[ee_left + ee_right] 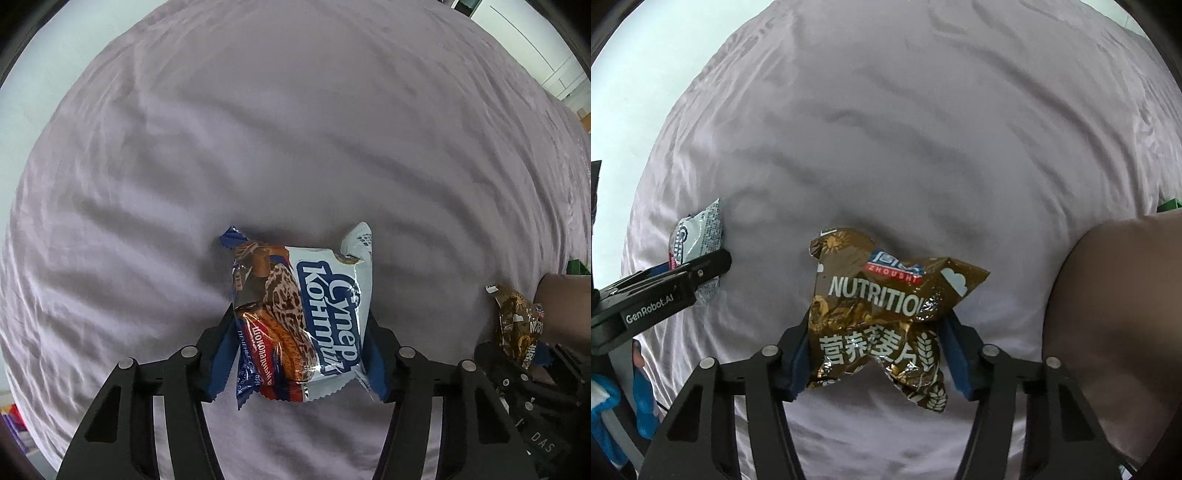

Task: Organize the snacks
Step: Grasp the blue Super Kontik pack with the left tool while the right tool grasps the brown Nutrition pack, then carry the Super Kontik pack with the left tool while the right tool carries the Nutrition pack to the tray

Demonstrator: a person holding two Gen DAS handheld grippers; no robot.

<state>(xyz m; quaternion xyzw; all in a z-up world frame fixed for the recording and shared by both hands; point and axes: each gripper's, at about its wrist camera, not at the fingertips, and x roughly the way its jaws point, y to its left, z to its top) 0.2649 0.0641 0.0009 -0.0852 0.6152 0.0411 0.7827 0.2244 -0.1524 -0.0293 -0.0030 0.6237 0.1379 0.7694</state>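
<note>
the left tongs point steeply down at a wrinkled lilac sheet and are clenched on a white and blue cookie packet, whose crumpled foil sits squeezed between the two blue pads; most of the packet sticks out ahead of the tips, with its torn white corner furthest forward and its blue crimped end trailing back between the black fingers. the right tongs, also aimed downward, grasp a brown cereal packet printed with the word nutrition, the pads pressing in on its sides so the wrapper buckles and flares out in front of the tips, while a ragged lower flap hangs back toward the wrist. both packets are thus held in the tongs just over the sheet; whether they touch it cannot be told. seen from the right wrist, the left tongs reach in from the left edge with the white packet in their tips. to the right of the right tongs lies a dusty pink cushion, with a small green thing just ahead of it at the edge of view.
</note>
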